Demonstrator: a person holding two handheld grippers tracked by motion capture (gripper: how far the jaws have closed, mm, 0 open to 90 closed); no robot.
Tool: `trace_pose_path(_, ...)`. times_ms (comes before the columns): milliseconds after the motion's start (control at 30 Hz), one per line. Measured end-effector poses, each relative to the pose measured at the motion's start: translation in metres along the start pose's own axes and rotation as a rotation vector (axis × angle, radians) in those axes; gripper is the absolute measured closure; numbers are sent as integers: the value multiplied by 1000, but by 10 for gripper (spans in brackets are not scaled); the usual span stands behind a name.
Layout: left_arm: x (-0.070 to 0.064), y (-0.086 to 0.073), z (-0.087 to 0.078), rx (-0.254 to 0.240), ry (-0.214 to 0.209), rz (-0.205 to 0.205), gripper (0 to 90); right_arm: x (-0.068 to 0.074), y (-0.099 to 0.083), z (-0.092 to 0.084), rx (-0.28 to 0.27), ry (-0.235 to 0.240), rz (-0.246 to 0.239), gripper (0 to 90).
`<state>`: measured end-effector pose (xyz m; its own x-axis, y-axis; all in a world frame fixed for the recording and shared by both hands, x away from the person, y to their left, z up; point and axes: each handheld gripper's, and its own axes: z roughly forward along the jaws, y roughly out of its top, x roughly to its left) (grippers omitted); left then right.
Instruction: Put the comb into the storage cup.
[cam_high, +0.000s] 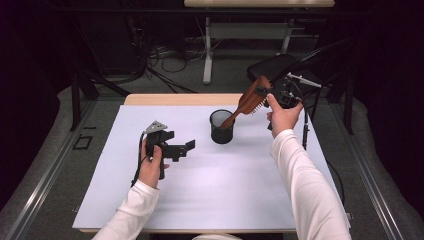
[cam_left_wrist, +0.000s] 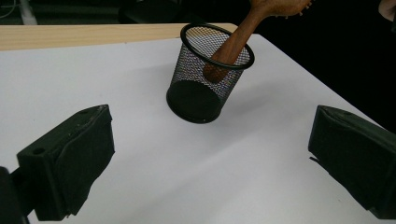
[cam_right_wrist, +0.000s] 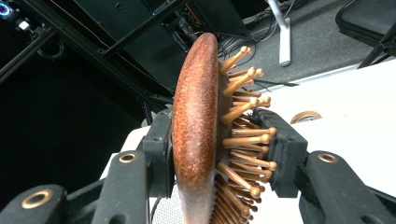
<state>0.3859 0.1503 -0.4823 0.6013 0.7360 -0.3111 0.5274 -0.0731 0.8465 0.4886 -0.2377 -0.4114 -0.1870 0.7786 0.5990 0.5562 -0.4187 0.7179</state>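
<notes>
**Brush clamped, handle in the cup**

Sleeves of white cloth came in nearest me at the bottom of the high view, one forearm on each side of the white table (cam_high: 200, 200). On my left, the left hand (cam_high: 152, 167) held the left gripper (cam_high: 182, 149) low over the table, well apart from the cup. Its jaws stood wide apart with nothing between them; in the left gripper view I saw bare table between the two black pads (cam_left_wrist: 79, 154).

Further right, toward the middle of the table, stood the black mesh cup (cam_high: 221, 127). In the left gripper view it looked tilted (cam_left_wrist: 205, 79), though I could not tell whether its base had left the table. The narrow end of the wooden hairbrush (cam_high: 248, 101) reached down inside it, and the brush slanted up and to the right from there.

On my right, the right hand (cam_high: 282, 117) held the right gripper (cam_high: 267, 90) raised above the table's far right corner. Its jaws were clamped on the head of the brush: in the right gripper view one pad pressed the smooth wooden back (cam_right_wrist: 194, 135) and the other pressed the knobbed bristles (cam_right_wrist: 247, 140).
</notes>
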Motion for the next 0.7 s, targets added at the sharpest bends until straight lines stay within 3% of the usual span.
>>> trace_pose_path(700,0,0,0,-3,2,-3,4,7,-13,14,19,-3,-14,516)
